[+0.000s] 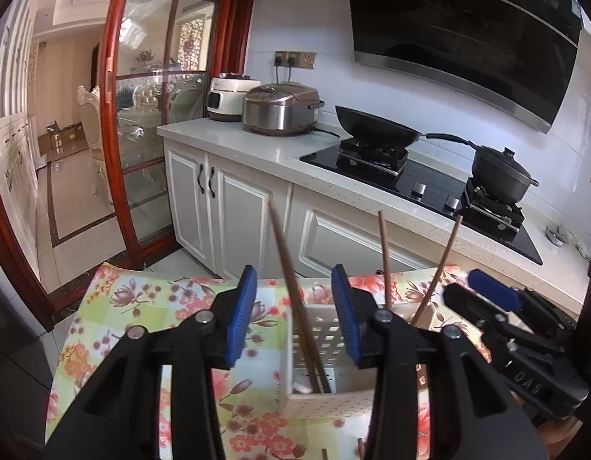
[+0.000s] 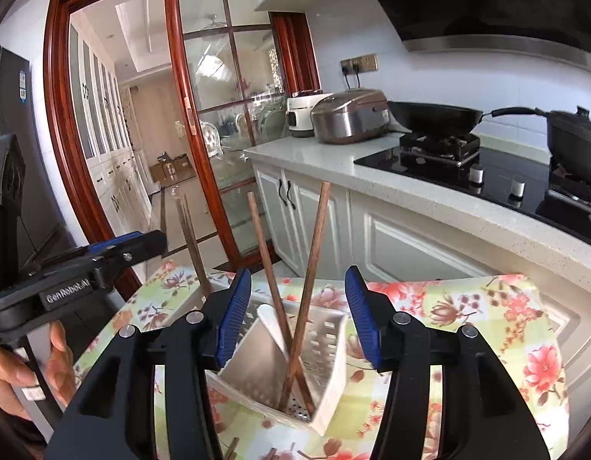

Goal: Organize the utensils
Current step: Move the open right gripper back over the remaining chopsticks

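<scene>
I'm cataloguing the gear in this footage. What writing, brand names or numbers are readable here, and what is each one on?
"GenRobot.AI": on the black body of the left gripper, right wrist view.
"0A5": on the black body of the right gripper, left wrist view; first character uncertain.
Blue stickers on the dark fridge: too small to read.
Rice cooker panel: blurred.

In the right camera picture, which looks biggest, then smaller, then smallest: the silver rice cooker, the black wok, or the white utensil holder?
1. White utensil holder, though it sits closest to the camera.
2. Then the black wok and silver rice cooker: too alike to rank.
</scene>
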Tool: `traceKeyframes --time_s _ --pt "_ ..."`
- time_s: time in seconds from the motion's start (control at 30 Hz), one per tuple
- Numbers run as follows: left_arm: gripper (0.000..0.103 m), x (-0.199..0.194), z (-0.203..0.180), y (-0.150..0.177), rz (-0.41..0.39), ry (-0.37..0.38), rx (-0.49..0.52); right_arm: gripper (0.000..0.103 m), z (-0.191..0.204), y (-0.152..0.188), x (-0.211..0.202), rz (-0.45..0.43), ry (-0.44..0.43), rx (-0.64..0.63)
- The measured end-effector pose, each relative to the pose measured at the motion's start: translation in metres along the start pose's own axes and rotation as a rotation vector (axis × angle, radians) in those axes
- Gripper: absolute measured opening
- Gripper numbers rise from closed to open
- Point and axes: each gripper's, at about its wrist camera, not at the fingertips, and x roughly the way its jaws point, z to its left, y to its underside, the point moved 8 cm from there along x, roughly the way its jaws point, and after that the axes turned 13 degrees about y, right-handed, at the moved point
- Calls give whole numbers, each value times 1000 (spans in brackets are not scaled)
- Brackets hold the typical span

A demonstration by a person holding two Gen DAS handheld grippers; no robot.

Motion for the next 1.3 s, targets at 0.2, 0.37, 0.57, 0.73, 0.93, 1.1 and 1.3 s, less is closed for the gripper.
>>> traceKeyframes --time_s 0.2,0.37,0.57,0.73,0.93,1.1,1.3 --pt "68 -40 6 9 -71 -51 14 50 -17 9 -23 -6 2 39" --pt "82 -79 1 32 -113 -97 47 50 -25 32 -47 2 -3 56" --pt "92 -115 -13 75 -120 -126 89 50 -23 65 -76 7 -15 68" --pt "93 -131 -20 122 -84 -142 105 50 -17 96 -92 27 -22 58" --pt "93 -136 -18 177 -40 -115 35 50 -9 148 -95 106 -38 61" --pt "93 -132 -10 210 -12 -92 -39 50 -2 186 -82 198 -29 62" --pt "93 -121 -3 231 32 -100 -56 46 10 220 -66 296 -26 51"
